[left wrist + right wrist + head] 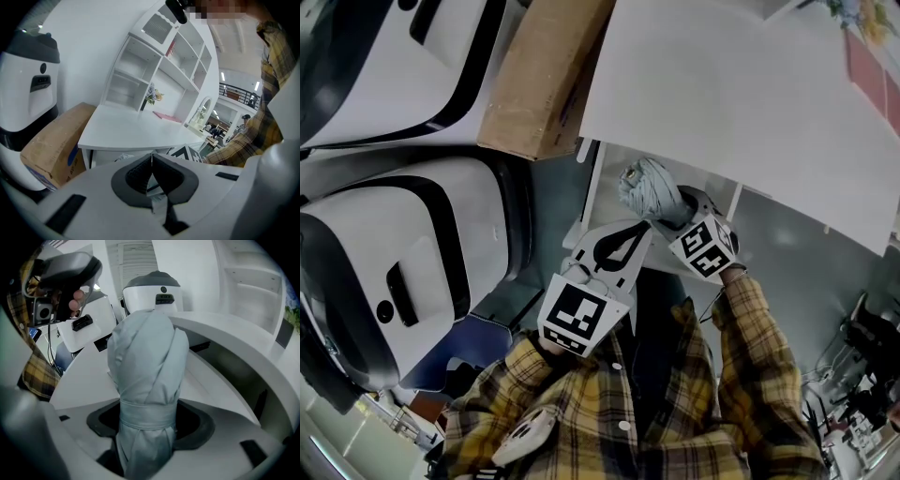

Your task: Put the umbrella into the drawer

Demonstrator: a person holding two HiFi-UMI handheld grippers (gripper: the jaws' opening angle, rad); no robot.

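**Umbrella in your right tool, drawer gap ahead under the bench**

Your right tool [147, 423] is clamped on the folded pale-grey umbrella [147, 357] about at its tie strap [147, 409]. The umbrella's long axis therefore runs straight out along the tool's own line, bundled end leading. The dark gap [229, 366] under the white bench [722, 94] lies ahead of that tool and to its right. I judge the drawer sits there, but you can't tell from here whether it stands open. Your left tool [151, 161] is pressed together on nothing, just left of the right one, so it looks like the free one for the drawer front. Nothing here can be read: the cardboard box [51, 145] shows only a blue smudge of print, and the marker cubes [705, 248] carry patterns, not words.
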